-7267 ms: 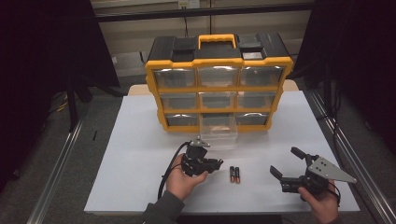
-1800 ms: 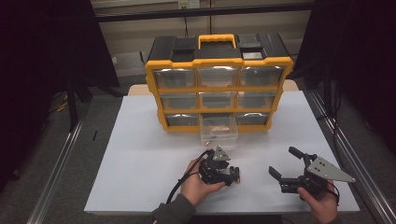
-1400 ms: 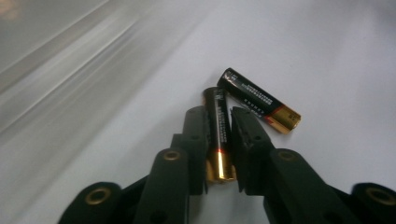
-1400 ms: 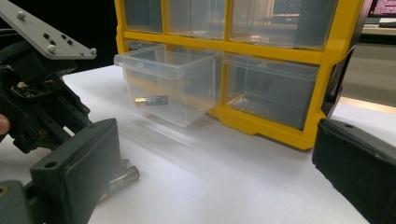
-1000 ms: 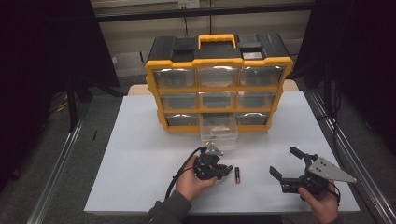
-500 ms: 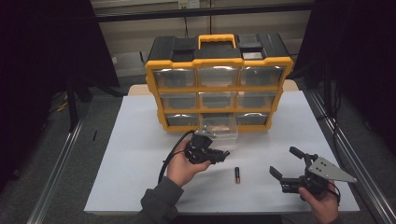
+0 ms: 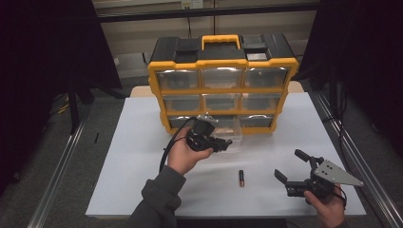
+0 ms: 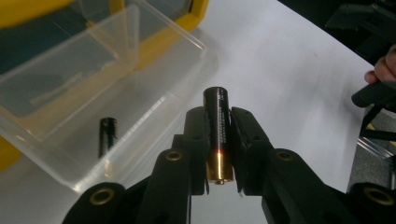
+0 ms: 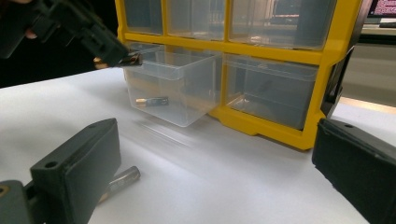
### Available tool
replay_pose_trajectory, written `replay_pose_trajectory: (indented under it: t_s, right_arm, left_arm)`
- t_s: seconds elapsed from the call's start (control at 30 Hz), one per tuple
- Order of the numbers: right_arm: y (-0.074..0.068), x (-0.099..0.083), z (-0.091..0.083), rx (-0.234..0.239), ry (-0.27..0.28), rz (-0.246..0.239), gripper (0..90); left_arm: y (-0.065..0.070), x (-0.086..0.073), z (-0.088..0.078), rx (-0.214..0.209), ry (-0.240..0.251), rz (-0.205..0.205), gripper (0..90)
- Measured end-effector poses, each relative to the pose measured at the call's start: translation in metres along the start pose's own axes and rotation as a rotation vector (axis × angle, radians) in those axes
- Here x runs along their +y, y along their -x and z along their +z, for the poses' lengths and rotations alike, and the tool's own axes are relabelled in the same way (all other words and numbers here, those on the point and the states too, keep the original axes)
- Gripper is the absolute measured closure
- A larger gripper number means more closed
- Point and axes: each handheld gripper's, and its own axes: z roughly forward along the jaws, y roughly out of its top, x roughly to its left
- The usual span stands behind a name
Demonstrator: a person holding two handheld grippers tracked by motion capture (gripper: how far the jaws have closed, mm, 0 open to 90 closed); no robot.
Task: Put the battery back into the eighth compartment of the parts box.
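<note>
My left gripper (image 8: 218,154) clamps a battery (image 8: 217,126) just beside the open drawer (image 8: 140,93); my right gripper (image 7: 291,167) gapes empty, well apart from the drawer.

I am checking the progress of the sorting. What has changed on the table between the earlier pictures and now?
The left tool closed on one of the two batteries lying on the table and carried it up toward the open drawer; it now holds this battery near the drawer rim. One battery already lies in the drawer; another remains on the table. The right tool stayed open in place, as did the organizer.
</note>
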Motion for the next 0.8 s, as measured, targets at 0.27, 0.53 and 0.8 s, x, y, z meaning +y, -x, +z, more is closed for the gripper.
replay_pose_trajectory:
  t_s: [0.27, 0.53, 0.8]
  right_arm:
    - [0.001, 0.000, 0.000, -0.002, 0.001, 0.006, 0.8]
    - [0.001, -0.001, 0.000, 0.005, -0.001, 0.006, 0.8]
    - [0.001, -0.001, 0.000, 0.008, -0.001, 0.013, 0.8]
  left_arm:
    - [-0.010, 0.019, -0.003, 0.045, 0.013, 0.003, 77.4]
    - [-0.027, 0.023, 0.006, 0.060, 0.008, -0.032, 77.4]
    - [-0.034, 0.024, 0.017, 0.096, 0.013, -0.040, 77.4]
